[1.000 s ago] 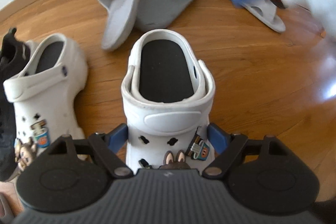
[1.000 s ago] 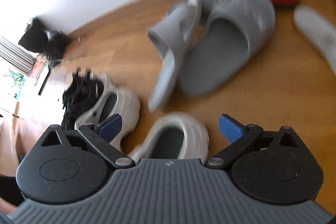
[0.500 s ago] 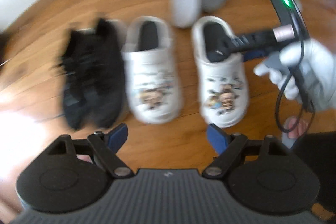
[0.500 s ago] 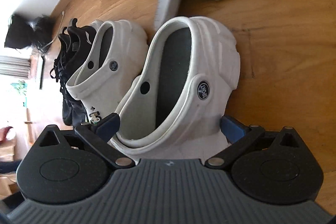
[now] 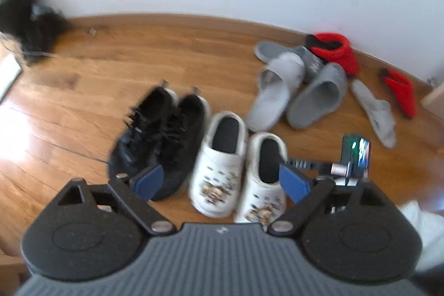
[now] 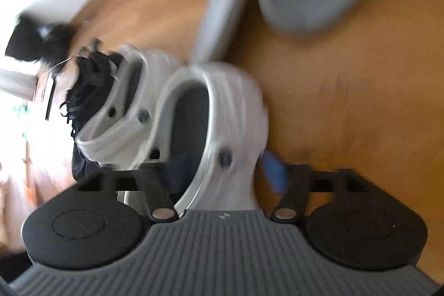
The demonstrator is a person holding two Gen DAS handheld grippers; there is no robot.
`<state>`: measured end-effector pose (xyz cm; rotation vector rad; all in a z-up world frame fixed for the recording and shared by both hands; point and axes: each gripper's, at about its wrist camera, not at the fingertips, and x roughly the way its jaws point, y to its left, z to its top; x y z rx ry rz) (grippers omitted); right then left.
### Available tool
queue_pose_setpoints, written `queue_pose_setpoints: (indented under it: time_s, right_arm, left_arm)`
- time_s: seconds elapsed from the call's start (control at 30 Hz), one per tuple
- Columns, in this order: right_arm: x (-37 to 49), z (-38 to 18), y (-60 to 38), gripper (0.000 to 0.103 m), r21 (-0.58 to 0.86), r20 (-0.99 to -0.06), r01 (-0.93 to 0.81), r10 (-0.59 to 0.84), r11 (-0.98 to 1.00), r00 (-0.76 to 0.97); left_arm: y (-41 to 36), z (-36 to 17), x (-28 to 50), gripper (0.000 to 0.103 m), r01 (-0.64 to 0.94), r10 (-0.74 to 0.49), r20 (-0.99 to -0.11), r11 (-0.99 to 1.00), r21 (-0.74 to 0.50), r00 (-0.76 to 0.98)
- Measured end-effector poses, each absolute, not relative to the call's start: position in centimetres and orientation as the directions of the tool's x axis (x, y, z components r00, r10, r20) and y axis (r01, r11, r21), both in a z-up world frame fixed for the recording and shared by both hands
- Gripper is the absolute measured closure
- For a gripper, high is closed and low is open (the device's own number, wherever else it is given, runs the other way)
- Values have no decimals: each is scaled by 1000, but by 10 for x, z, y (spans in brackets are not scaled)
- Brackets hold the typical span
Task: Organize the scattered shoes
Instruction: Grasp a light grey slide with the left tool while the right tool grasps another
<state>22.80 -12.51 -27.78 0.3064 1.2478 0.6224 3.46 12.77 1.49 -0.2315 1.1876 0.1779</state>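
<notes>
Wooden floor [image 5: 111, 68], along a white wall.

- Already paired: black sneakers [image 5: 163, 138], side by side. Just beside them is the inner white clog [image 5: 222, 165], and the outer white clog [image 5: 266, 171] is set close against it with toes level.
- Still scattered: two grey slides [image 5: 277, 90] overlapping, a thinner grey slide [image 5: 374, 110] apart from them, and red slippers [image 5: 335, 52] near the wall.
- Left gripper [image 5: 222, 182]: held high over the row. The fingers are apart, have just been opening, and nothing is between them.
- Right gripper [image 6: 225, 168]: low at the outer white clog. Its view is blurred. One finger appears to be inside the clog's opening and the other outside, so the side wall lies between them. The jaws have just been opening, and the pads seem clear of the wall, so the clog is judged released on the floor.

Step in hand, as judged: the outer clog is being let go beside its mate.

To be done well:
- The inner finger should be lifted straight up out of the opening before any sideways move, or the light clog may be dragged out of line.
- The heel strap should be watched for snagging.
- The toe line with the sneakers should be checked from above.
- The grey slides are probably to be taken next. The upper one should be separated first.
</notes>
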Motion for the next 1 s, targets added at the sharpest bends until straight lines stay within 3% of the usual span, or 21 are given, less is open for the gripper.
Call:
queue_pose_setpoints:
  time_s: [0.07, 0.2, 0.3, 0.33, 0.37, 0.43, 0.57, 0.63, 0.7, 0.77, 0.87, 1.0]
  right_arm:
    - [257, -252, -141, 11, 414, -781, -379, 537, 827, 319]
    - [310, -254, -149, 12, 0, -777, -433, 273, 901, 568]
    - [343, -278, -159, 16, -126, -769, -411, 173, 903, 615]
    - [350, -286, -159, 22, -161, -766, -411, 149, 897, 625]
    - [356, -293, -159, 45, -196, -761, -415, 128, 889, 636]
    - [362, -302, -161, 75, -260, -741, -401, 85, 879, 666]
    - [359, -298, -177, 81, -299, -684, -313, 26, 901, 729]
    - [356, -294, -184, 74, -293, -680, -285, 10, 913, 733]
    - [350, -286, -203, 32, -230, -717, -318, 61, 920, 694]
    - [332, -273, -230, 13, -122, -743, -365, 159, 923, 650]
    - [300, -262, -257, 10, -63, -766, -424, 228, 904, 601]
    - [257, -258, -285, 10, -48, -795, -433, 228, 900, 562]
  left_arm:
    - [127, 9, 36, 12, -254, -2, -936, 962, -97, 352]
    - [126, -7, 40, 12, -236, -17, -944, 967, -100, 329]
    - [124, -13, 44, 12, -239, -28, -951, 965, -106, 309]
    - [124, -15, 45, 12, -241, -29, -952, 965, -106, 304]
    - [123, -14, 46, 12, -242, -26, -952, 965, -104, 304]
    - [121, -19, 49, 11, -234, -18, -947, 967, -98, 320]
    - [116, -34, 61, 9, -184, 2, -929, 980, -71, 370]
    - [111, -59, 96, 9, -178, -18, -926, 980, -92, 378]
    - [107, -78, 129, 9, -204, -70, -911, 965, -165, 406]
    - [111, -114, 183, 9, -268, -183, -872, 905, -329, 454]
    - [112, -168, 251, 9, -368, -278, -833, 798, -477, 479]
    - [117, -230, 299, 11, -515, -241, -852, 709, -481, 464]
